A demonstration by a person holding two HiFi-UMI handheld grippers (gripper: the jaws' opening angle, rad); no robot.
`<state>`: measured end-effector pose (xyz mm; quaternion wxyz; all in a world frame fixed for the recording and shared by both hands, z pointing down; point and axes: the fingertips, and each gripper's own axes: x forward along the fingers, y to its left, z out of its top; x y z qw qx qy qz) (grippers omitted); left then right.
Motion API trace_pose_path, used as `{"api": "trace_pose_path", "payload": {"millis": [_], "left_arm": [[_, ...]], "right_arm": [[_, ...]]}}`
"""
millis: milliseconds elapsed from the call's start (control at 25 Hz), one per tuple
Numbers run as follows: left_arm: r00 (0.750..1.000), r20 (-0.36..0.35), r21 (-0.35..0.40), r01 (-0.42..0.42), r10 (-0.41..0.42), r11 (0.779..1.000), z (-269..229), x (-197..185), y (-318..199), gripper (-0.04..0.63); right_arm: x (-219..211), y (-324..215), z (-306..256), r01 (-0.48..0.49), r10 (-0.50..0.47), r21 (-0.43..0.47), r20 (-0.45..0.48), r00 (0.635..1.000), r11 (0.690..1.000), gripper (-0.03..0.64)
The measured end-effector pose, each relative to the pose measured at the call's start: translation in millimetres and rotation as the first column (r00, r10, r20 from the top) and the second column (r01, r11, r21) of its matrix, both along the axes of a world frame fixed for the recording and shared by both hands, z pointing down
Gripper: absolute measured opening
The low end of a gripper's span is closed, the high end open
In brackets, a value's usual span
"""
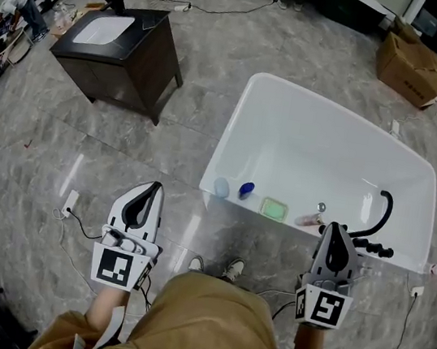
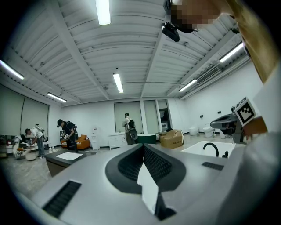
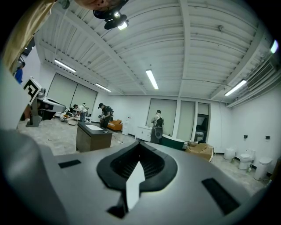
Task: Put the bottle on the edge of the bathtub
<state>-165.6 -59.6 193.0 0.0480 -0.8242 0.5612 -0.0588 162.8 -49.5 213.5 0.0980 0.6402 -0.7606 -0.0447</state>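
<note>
The left hand-held gripper (image 1: 150, 193) has its jaws pressed together with nothing between them. The right hand-held gripper (image 1: 333, 229) is the same, closed and empty. Both are held over the grey marbled floor (image 1: 59, 144), on the near side of the white rectangular bathtub (image 1: 248, 92).

The small pinkish bottle (image 1: 308, 220) lies on its side at the tub's near rim, just beside the right hand-held gripper's tip (on the rim or just inside it, I cannot tell). Along that rim to its left are a green square pad (image 1: 274, 209), a dark blue object (image 1: 246, 189) and a pale blue object (image 1: 221, 186). A black curved tap (image 1: 383, 210) rises to its right.

A dark wooden counter with a white basin (image 1: 115, 50) stands well apart from the tub, as does a brown cardboard box (image 1: 412, 69). The right hand-held gripper covers part of the rim, and the small rim objects are too small to identify.
</note>
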Motion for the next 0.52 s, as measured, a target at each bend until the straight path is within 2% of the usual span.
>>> {"api": "trace_pose_path", "payload": {"millis": [520], "left_arm": [[1.000,-0.002,-0.010,-0.009,0.009,1.000,6.6,0.1,-4.3,0.008]], "right_arm": [[-1.7,-2.4,3.5,-0.010,0.010,0.000,-0.005,1.000,1.000,0.005]]}}
